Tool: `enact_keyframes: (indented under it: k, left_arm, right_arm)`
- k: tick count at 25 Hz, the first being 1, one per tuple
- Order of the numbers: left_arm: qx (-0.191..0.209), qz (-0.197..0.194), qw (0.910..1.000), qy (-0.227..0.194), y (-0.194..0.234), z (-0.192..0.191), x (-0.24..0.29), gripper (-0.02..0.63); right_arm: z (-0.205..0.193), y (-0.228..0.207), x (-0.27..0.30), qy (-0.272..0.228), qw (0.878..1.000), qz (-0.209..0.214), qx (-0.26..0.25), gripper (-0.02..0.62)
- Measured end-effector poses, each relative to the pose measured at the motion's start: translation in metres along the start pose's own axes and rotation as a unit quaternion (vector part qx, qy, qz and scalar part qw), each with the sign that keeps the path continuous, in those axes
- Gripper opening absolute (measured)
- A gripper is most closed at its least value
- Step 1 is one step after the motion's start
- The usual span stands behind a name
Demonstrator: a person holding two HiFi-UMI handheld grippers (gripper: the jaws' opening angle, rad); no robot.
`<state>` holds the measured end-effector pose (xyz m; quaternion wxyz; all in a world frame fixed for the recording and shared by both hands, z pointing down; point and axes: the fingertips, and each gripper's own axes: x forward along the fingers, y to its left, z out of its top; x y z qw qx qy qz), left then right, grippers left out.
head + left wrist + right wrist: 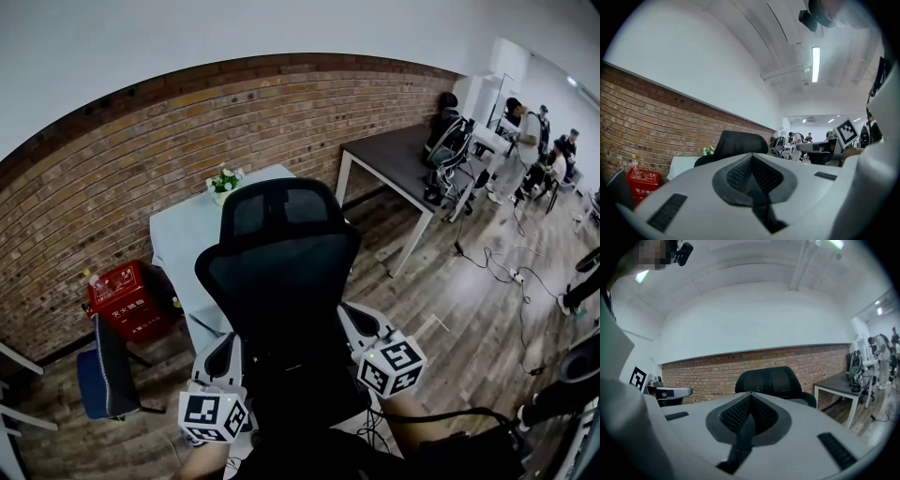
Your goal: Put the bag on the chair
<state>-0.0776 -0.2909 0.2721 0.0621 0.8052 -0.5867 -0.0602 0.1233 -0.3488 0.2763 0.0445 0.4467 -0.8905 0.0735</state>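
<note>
A: In the middle of the head view a black mesh chair (281,281) is standing with its curved back toward us. What is flanking it?
B: The left gripper (223,361) and right gripper (361,330), white shells with marker cubes, are sitting near, one at each side of the chair. Beyond it a pale table (178,239) with a small plant (224,180) is blocking the way to the brick wall (141,141); a red box (127,300) is sitting left. Plank floor (441,300) is lying open to the right, with cables (506,267) trailing across it.
A: And in the left gripper view?
B: Its ribbed dark pads (738,173) are pressing together with nothing between them, the headrest rising beyond.
A: The right gripper view?
B: The same: jaws are meeting, empty, the chair ahead and a dark table (836,387) standing far right. The bag I am not making out in any view.
</note>
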Motion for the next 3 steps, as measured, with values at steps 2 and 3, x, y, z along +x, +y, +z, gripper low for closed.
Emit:
enact_keyframes:
  k: [2,3]
  left_arm:
    - [0.001,-0.001,1.0,-0.002,0.0001,0.0012,-0.0004,0.011]
    - [0.002,-0.002,1.0,-0.002,0.0001,0.0019,-0.0006,0.011]
  right_arm:
    - [0.0014,0.0004,-0.0003,-0.002,1.0,-0.001,-0.001,0.017]
    - [0.0021,0.0007,-0.0005,-0.003,1.0,-0.001,-0.001,0.017]
